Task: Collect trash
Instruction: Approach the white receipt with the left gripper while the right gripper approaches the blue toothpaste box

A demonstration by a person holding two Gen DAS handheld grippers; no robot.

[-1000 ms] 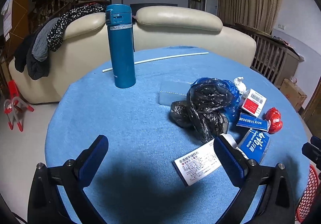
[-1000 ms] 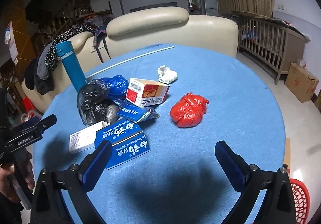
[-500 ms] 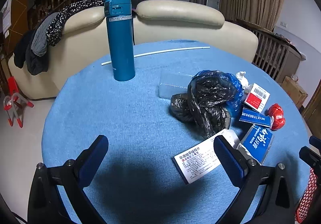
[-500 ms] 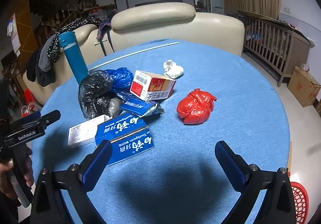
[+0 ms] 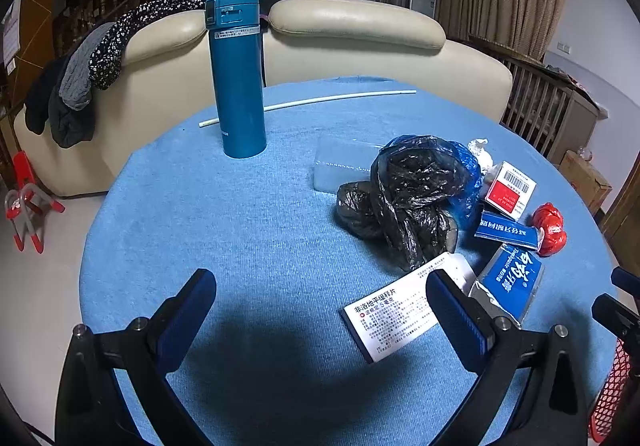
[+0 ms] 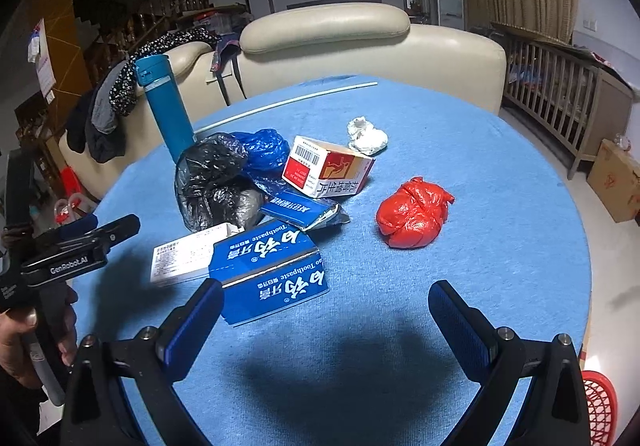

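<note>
The round table [image 6: 500, 150] has a light blue cloth. A tall teal blue bottle [image 5: 237, 74] stands on it. The crumpled plastic bags are black [image 6: 212, 182], dark blue [image 6: 264, 146] and bright red [image 6: 414, 214]. The flat toothpaste box [image 6: 276, 274] is blue with white letters. The small carton [image 6: 326, 172] is white and red with black stripes.

The left gripper [image 5: 320, 310] hangs low with its two blue-padded fingers [image 5: 184, 316] spread wide apart and nothing between them. The right gripper [image 6: 326, 320] sits level beside it, its jaws just as wide and equally bare. From the right wrist view, the left gripper [image 6: 76, 242] shows side-on at the left edge, and the person's left hand [image 6: 24, 342] wraps around its handle below.
</note>
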